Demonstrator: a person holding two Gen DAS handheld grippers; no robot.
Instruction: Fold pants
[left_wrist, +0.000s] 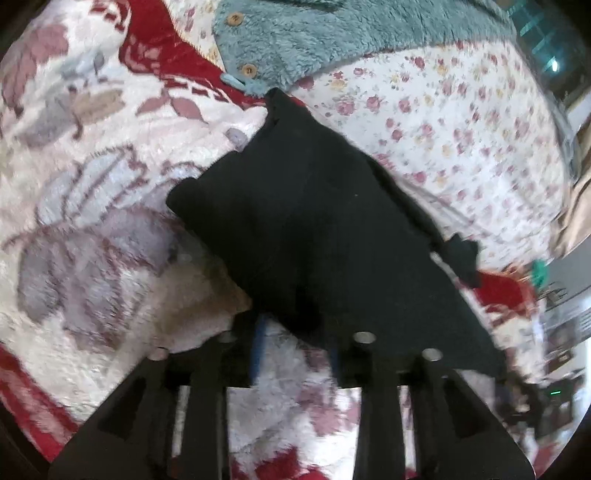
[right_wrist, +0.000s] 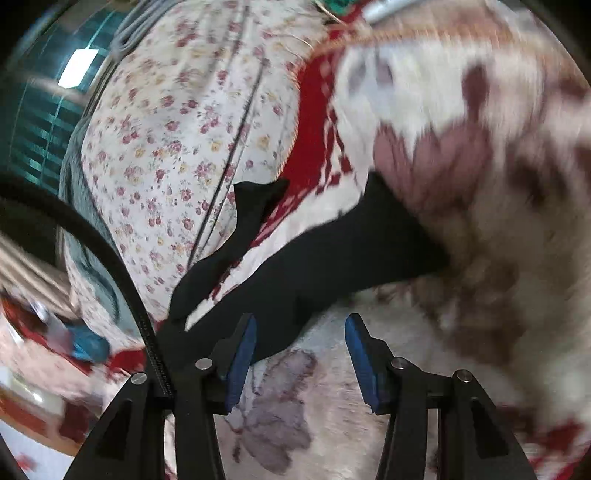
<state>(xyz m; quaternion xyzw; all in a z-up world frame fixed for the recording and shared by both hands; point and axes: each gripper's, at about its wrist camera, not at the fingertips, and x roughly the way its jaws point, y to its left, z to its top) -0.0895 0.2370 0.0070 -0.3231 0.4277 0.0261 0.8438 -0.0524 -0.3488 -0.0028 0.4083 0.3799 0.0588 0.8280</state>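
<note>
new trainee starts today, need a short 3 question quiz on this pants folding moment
1. True or false: the right gripper is clamped on the black pants.
2. Which lies at the far end of the pants in the left wrist view? A. a teal fleece jacket with wooden buttons B. a yellow towel C. a cardboard box
3. Fill in: the pants lie partly on a plush blanket with red borders and partly on a sheet printed with small ____.

Key:
1. False. Its blue pads stand apart with only blanket between them.
2. A
3. flowers

Extra note: the left gripper has pants cloth draped over its fingertips, hiding its grip.
</note>
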